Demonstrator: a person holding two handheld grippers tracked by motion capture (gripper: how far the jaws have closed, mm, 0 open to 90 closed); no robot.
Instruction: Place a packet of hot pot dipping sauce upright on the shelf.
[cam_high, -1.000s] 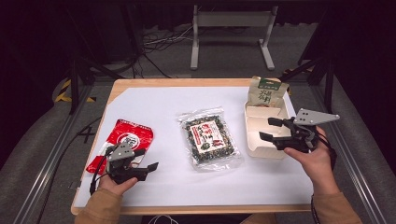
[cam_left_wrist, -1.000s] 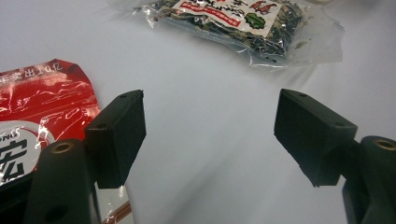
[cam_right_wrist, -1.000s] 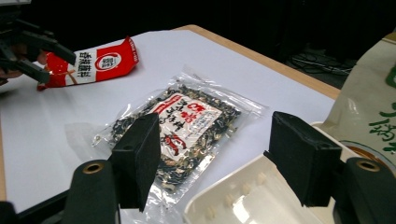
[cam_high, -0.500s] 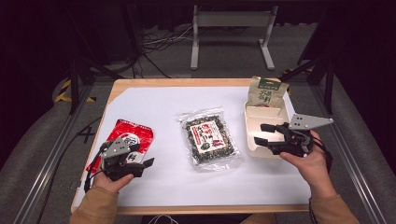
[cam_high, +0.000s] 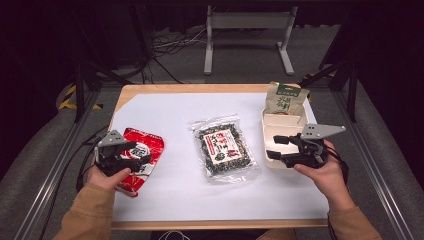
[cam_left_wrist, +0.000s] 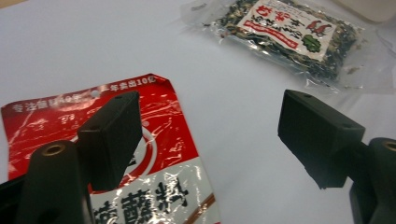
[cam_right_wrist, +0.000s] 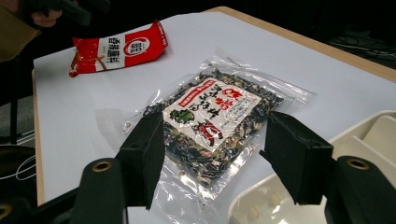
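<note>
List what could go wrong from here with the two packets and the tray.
1. The left gripper hangs open over the glossy red packet; the slick film may slide away as the jaws close.
2. The right gripper hangs open above the white tray; reaching for the clear seaweed packet, it could knock the tray or the green pouch leaning there.

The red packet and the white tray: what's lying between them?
The clear bag of dark dried bits lies between red packet and white tray, in the high view.
</note>
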